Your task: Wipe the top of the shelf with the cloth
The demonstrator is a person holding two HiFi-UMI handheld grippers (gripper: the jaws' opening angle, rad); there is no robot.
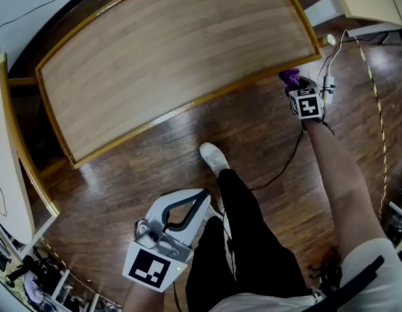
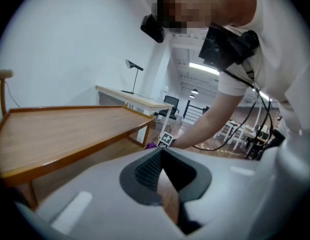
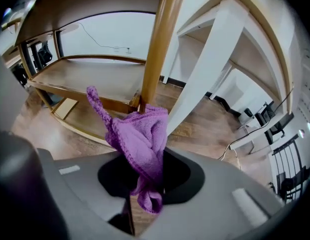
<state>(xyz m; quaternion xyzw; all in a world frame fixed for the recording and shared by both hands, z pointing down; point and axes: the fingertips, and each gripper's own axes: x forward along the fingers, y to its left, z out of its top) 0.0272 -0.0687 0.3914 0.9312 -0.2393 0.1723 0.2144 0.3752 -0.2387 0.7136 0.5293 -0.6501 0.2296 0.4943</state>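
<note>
In the head view we see only a purple scrap of the cloth [image 1: 290, 77] past the marker cube [image 1: 307, 103] of the right gripper [image 1: 293, 83], which covers its jaws. That view's upper edge cuts off the far rim of the shelf [image 1: 175, 51]. In the left gripper view the cloth is a speck, its shape too small to tell.
</note>
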